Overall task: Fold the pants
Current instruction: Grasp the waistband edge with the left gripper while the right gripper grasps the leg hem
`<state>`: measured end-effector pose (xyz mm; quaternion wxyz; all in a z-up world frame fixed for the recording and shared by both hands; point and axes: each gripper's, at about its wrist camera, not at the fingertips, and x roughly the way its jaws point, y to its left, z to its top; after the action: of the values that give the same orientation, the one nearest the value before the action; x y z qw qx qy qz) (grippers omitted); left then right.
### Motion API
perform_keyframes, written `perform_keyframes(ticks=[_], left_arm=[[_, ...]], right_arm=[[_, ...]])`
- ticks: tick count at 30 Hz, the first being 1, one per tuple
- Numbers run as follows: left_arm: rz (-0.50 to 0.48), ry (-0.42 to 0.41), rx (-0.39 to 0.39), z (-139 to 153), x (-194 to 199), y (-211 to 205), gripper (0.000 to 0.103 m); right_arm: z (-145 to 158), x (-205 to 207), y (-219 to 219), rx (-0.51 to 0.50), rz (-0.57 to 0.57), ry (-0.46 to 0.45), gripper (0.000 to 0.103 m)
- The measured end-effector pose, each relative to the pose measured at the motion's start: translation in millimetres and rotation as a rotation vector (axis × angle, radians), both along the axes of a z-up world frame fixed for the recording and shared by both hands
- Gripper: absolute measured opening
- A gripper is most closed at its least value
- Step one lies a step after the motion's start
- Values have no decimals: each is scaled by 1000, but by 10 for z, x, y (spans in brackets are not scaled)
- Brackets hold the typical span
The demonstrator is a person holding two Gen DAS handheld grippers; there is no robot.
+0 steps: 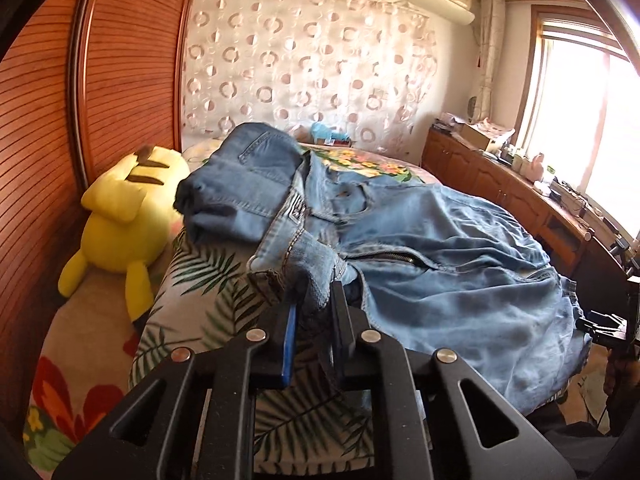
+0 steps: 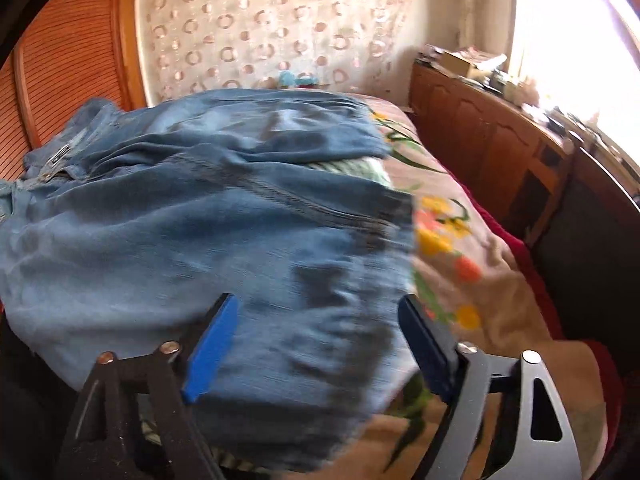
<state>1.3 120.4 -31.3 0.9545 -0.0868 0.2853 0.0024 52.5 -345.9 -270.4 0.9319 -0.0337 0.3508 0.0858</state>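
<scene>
The left claw (image 1: 316,292) is seen pitched downward toward the bed (image 1: 192,276), its jaws drawn narrow and clamped on a bunched fold of denim at the waistband of the pants (image 1: 420,248). The blue pads (image 1: 290,336) are pressed against the cloth from both sides, and the pinched fabric is raised slightly off the leaf-patterned bedcover. Beyond the left claw the rest of the pants is spread across the bed: the open zipper (image 1: 394,257) lies just ahead and to the right of the fingertips, while a folded-over section with a back pocket is heaped ahead and to the left. A yellow plush toy (image 1: 124,216) is lying well to the left of the claw, beside the wooden slatted wardrobe (image 1: 48,140).

The right claw (image 2: 318,308) is likewise angled downward, and its jaws are held wide apart. A leg of the pants (image 2: 200,220) is lying between and below the two fingers (image 2: 210,344), but no pad is seen pressing on it; the right finger hangs past the cloth's edge, over the flowered bedspread (image 2: 460,248). The view is blurred, so contact between the left pad and the denim cannot be told. A wooden cabinet (image 2: 480,140) is standing far ahead and to the right of this claw, under the bright window.
</scene>
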Motion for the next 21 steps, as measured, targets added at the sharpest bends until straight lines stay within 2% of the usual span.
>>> perform_keyframes(ticks=[4, 7, 9, 10, 11, 12, 16, 18, 21], left_arm=[[-17, -12, 8, 57, 85, -70, 16], [-28, -25, 17, 111, 136, -137, 15], [-37, -37, 21, 161, 187, -166, 15], [-41, -44, 21, 188, 212, -177, 15], [-45, -50, 21, 214, 237, -193, 15], [-49, -56, 23, 237, 262, -212, 15], [-66, -85, 35, 353, 392, -291, 14], [-70, -96, 41, 409, 460, -322, 14], [-74, -123, 52, 519, 566, -320, 13]], right_arm=[[-18, -31, -160, 19, -23, 18, 73], [-41, -44, -172, 36, -16, 33, 65], [-47, -48, -150, 25, -18, 35, 64], [-49, -63, -147, 20, -15, 33, 58], [12, -3, -149, 22, -11, 36, 47], [20, -9, -147, 30, 0, 38, 44], [62, 25, -72, 26, 44, 47, 17], [75, 45, -64, 26, 59, 52, 10], [183, 47, -103, 46, 74, 16, 7]])
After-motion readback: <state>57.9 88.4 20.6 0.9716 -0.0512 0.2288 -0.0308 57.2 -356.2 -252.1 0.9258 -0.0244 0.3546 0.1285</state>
